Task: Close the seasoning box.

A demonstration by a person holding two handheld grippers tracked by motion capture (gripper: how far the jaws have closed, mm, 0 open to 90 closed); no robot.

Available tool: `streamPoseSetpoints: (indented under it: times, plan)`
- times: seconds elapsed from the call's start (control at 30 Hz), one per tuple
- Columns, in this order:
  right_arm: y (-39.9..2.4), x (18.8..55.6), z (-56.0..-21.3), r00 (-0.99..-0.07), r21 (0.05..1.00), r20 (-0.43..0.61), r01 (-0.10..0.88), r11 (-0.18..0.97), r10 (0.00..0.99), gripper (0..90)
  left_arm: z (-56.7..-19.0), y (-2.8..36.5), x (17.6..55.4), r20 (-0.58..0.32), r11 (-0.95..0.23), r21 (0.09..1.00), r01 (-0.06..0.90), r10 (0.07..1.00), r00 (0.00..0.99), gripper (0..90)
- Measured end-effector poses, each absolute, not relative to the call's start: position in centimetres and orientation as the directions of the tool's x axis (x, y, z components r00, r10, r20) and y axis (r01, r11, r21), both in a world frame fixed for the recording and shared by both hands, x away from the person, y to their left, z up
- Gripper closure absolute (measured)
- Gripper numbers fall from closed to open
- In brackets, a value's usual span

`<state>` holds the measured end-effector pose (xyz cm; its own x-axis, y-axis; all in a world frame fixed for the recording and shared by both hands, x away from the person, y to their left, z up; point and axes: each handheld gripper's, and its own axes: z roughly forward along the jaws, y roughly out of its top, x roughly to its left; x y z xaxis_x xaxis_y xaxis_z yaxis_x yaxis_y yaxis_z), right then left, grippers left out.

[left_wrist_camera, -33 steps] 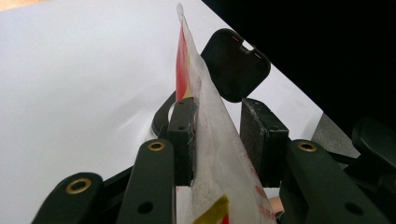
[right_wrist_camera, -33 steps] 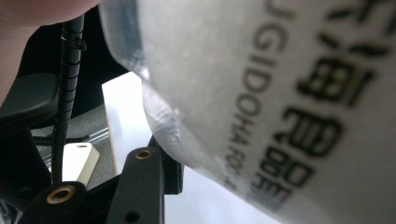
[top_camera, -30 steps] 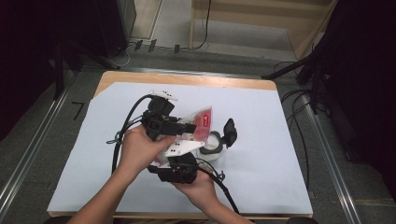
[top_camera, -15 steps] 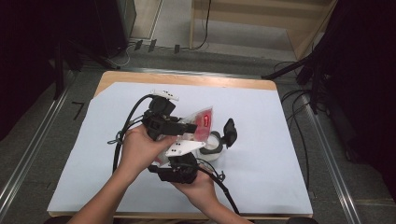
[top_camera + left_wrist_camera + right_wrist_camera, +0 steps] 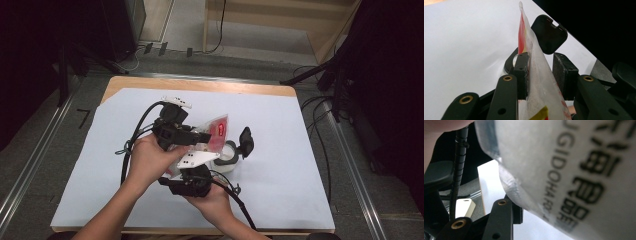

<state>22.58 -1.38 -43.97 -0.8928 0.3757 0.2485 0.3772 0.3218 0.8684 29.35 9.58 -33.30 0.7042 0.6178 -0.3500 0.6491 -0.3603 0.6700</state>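
Nothing has shifted since the earlier frames: both hands and the packet sit where they were. Left gripper (image 5: 540,75) has its jaws clamped on the red-and-white plastic packet (image 5: 537,77), which stands edgewise between the pads at the frame's centre. Right gripper (image 5: 192,182), low in the high view's middle, has the same packet's printed face pressed close before its camera; whether its jaws grip it I cannot tell. Just beyond, a small round container (image 5: 229,154) with its black flip lid (image 5: 246,141) open rests on the white table cover (image 5: 280,125), partly hidden by the packet.
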Motion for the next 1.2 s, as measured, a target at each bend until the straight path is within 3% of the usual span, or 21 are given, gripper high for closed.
streamPoseSetpoints:
  times: [0.4,1.2]
  plan:
    - [-1.6,23.0,-43.3,-0.889,0.863,0.26,0.389,0.321,0.377,63.3,-32.8,9.1,30.6,-0.365,-0.395,0.631,0.668,0.608,0.705,66.4]
    - [-1.6,23.1,-43.4,-0.89,0.863,0.261,0.389,0.324,0.373,63.2,-32.8,9.0,29.9,-0.322,-0.382,0.672,0.635,0.622,0.714,67.7]
